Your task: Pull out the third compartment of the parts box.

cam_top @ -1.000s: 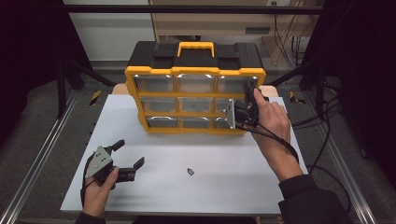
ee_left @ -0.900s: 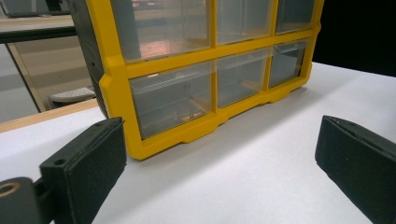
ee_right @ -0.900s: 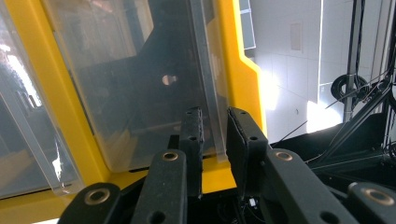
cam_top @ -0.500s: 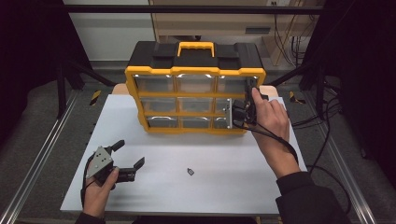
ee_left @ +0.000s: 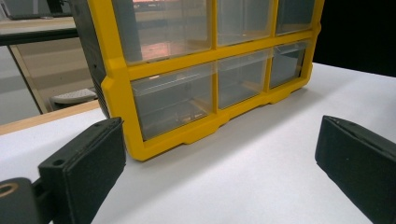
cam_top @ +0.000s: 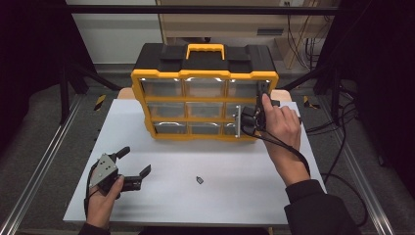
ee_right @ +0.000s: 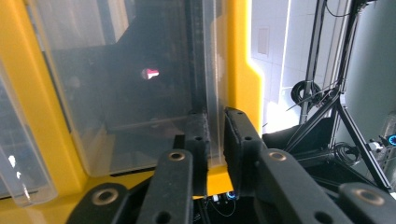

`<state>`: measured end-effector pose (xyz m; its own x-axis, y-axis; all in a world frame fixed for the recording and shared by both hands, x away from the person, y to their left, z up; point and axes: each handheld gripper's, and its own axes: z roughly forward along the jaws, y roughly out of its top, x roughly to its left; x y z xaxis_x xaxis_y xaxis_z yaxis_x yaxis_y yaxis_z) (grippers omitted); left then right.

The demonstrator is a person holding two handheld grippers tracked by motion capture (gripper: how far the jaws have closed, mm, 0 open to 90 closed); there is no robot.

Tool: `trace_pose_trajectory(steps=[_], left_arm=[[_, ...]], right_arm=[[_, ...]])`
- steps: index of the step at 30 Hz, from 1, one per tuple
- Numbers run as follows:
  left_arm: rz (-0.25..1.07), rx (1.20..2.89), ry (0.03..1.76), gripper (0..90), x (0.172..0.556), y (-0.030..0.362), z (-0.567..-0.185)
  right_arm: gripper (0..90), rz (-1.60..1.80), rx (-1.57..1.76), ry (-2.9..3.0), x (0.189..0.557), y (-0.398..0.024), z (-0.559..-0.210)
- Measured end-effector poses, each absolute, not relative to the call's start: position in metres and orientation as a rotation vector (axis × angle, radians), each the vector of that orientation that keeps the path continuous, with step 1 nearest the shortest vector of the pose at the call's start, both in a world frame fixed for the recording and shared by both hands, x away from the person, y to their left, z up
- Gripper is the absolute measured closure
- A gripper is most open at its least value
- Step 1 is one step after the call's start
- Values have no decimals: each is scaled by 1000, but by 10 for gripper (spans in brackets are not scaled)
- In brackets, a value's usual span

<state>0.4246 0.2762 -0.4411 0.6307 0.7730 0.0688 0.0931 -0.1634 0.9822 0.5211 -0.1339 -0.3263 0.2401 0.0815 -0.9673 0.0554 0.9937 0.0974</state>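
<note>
Near the front left corner of the white bench (cam_top: pixel 205 205), the person's left hand (cam_top: pixel 100 200) held the left tool (cam_top: pixel 132 164) low over the surface, its jaws spread wide with nothing between them. In the left gripper view the two black pads (ee_left: pixel 88 158) stood well apart, bare bench between them, facing the lower left corner of the organizer.

A small dark part (cam_top: pixel 199 179) lay alone on the bench near the middle of the front half, well apart from both tools.

Farther back, toward the bench's right edge, the person's right hand (cam_top: pixel 281 125), in a dark sleeve (cam_top: pixel 318 210), held the right tool (cam_top: pixel 243 122) against the front of the yellow-and-black drawer organizer (cam_top: pixel 205 73). Its jaws had just been closing. In the right gripper view they were clenched on the thin clear front lip (ee_right: pixel 215 93) of a transparent drawer (ee_right: pixel 126 93) at the cabinet's right-hand column, one pad on either side of the plastic. In the high view that drawer's clear front (cam_top: pixel 238 122) stood slightly proud of the cabinet face.

The organizer sat at the bench's far edge, roughly centred, its yellow carry handle (cam_top: pixel 205 49) on top and three rows of clear drawers facing the person.
</note>
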Motion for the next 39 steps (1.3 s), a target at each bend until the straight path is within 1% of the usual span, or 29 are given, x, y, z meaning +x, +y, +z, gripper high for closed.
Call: trace_pose_trajectory(steps=[8, 16, 27, 39], left_arm=[[712, 1638, 728, 17, 424, 278, -440], [718, 1635, 729, 17, 424, 278, -439], [731, 1623, 735, 19, 423, 280, -438], [733, 1622, 733, 19, 423, 279, -437]], right_arm=[[834, 28, 126, 1339, 519, -135, -324], [834, 52, 129, 1336, 512, -135, -325], [834, 74, 136, 1361, 490, -136, -322], [837, 82, 138, 1380, 473, -138, -320]])
